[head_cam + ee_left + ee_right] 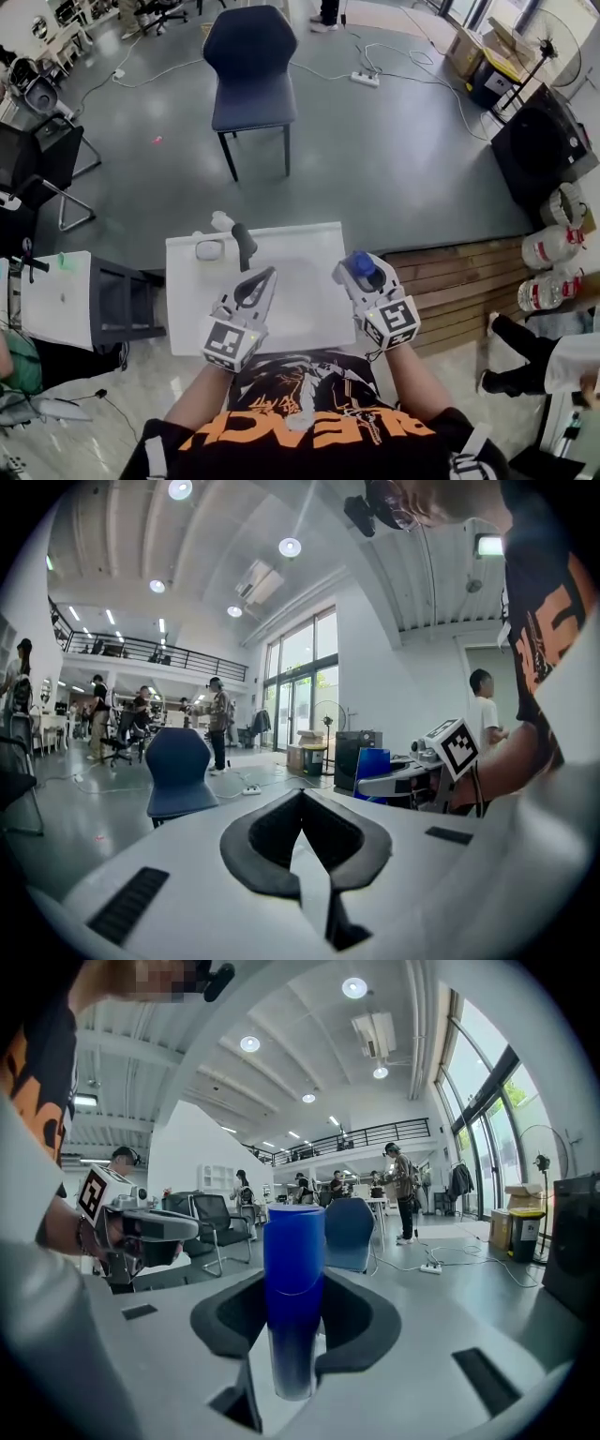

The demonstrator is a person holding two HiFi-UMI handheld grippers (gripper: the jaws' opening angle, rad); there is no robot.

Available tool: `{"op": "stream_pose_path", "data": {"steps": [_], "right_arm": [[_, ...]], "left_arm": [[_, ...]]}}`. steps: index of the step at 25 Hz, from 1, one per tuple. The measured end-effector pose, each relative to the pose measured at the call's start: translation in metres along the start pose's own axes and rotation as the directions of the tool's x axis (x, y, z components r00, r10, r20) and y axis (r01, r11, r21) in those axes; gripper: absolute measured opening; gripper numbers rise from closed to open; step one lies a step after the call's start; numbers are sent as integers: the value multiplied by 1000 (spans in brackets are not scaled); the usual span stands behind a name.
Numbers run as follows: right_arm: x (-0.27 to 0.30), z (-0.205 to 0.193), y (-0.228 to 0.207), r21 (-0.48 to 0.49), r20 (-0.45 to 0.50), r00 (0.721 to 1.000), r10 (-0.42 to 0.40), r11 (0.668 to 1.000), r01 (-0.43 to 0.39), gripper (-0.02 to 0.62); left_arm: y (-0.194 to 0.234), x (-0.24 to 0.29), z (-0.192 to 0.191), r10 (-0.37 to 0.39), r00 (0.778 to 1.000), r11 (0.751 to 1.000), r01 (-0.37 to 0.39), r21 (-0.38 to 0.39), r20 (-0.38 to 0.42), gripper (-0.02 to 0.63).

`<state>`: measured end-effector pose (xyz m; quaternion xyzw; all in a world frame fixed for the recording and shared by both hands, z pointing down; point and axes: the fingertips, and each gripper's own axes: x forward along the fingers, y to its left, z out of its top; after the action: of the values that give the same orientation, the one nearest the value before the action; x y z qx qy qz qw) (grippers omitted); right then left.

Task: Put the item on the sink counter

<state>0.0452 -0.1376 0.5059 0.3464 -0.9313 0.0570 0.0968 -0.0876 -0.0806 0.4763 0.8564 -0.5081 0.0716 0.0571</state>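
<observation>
Bottle (293,1279) perhaps over right edge of counter (281,236)

in the head view only the top of the blue bottle (362,264) shows near the centre; the right gripper (359,274) covers the rest. in the right gripper view its lower end blurs at the bottom centre. the small white items (210,247) at the upper left corner of the sink counter (300,234) are too small to name. the right edge cuts off a person (539,361). distant people (217,719) at middle left of the left gripper view are too small for detail.
</observation>
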Motion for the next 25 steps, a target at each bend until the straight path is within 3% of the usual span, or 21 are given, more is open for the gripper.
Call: {"op": "stream_pose_path", "data": {"steps": [7,17,25], "right_arm": [[7,-42,-40,25,-55,998,2,1000,0,158],[25,-89,-38,15,-123,987,102,995,-101,158],[46,-121,-45,-8,-159,982,100,995,-103,158]], "left_arm": [[-33,41,-25,-5,1000,1000,5,6,-3,15],[-64,63,-43,-3,1000,1000,3,-13,-18,17],[-64,79,-93,9,992,1000,-12,-27,-126,17]]}}
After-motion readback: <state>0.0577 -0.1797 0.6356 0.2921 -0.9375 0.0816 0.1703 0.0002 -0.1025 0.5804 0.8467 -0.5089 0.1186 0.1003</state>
